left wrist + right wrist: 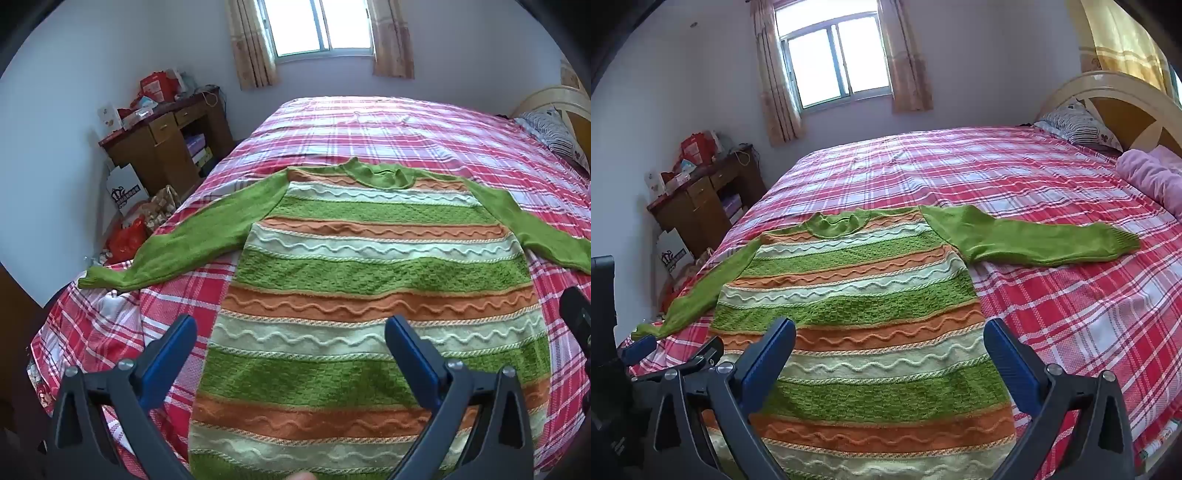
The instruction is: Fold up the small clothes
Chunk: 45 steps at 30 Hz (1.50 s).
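Note:
A green, orange and pale striped knit sweater (369,273) lies flat on the bed, collar away from me, both green sleeves spread out sideways. It also shows in the right wrist view (871,295). My left gripper (291,332) is open and empty, held above the sweater's lower left part. My right gripper (890,339) is open and empty, held above the sweater's lower right part. The right sleeve (1034,240) lies straight out on the bed. The left sleeve (177,243) reaches the bed's left edge.
The bed has a red and white plaid cover (1071,295). A pillow (1075,125), a pink blanket (1152,177) and the headboard are at the right. A cluttered wooden desk (162,147) and bags (125,240) stand left of the bed.

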Each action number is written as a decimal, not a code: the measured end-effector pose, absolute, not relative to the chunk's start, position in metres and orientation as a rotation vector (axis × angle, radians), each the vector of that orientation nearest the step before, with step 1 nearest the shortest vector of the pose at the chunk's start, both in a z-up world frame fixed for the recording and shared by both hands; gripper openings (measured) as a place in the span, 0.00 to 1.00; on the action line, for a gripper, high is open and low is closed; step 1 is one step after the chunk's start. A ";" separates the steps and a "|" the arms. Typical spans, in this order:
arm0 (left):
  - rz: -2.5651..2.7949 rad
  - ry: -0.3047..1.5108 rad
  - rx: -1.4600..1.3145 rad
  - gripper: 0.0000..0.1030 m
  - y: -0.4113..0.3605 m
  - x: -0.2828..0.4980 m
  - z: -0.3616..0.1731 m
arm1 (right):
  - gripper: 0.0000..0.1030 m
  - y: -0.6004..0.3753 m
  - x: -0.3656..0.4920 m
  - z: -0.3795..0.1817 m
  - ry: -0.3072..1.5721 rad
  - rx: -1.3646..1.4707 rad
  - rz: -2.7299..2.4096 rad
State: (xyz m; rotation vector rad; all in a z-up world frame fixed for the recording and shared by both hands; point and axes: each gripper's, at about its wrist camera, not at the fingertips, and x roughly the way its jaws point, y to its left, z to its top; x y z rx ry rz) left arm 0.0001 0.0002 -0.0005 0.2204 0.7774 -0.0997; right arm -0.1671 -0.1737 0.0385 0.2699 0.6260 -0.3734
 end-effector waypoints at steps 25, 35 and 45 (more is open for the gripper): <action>-0.153 0.857 0.157 1.00 0.003 -0.001 -0.012 | 0.99 -0.171 -0.166 0.035 0.636 0.265 -0.371; -0.157 0.860 0.149 1.00 0.004 -0.002 -0.014 | 0.99 -0.171 -0.165 0.033 0.642 0.271 -0.361; -0.158 0.861 0.145 1.00 0.005 -0.004 -0.014 | 0.99 -0.169 -0.164 0.031 0.652 0.272 -0.354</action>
